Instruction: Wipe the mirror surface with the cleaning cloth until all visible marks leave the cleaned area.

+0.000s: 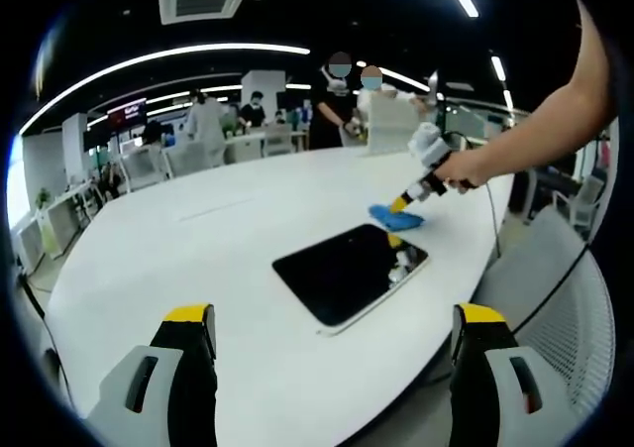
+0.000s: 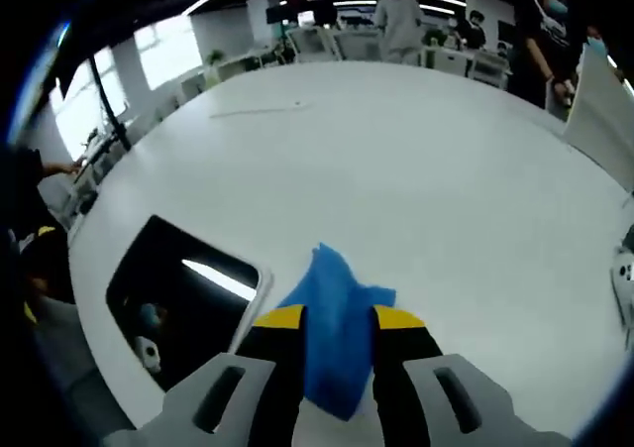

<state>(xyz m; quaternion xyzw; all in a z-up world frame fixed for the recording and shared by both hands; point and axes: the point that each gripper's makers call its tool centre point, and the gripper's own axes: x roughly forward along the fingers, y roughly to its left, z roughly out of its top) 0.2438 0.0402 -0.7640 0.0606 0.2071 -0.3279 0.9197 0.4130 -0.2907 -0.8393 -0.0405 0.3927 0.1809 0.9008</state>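
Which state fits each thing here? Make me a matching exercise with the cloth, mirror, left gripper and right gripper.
Things:
1. cloth
2. mirror
3. left gripper
4. right gripper

States:
A. open, holding nothing, held back from the mirror
B. flat on the white table, dark and reflective
C. blue, pinched between two jaws
D. shut, at the mirror's edge

Pairs: 1-C, 2-B, 3-A, 4-D

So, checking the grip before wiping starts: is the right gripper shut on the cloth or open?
Shut on it: the right gripper pinches the blue cloth between its jaws, beside the mirror.
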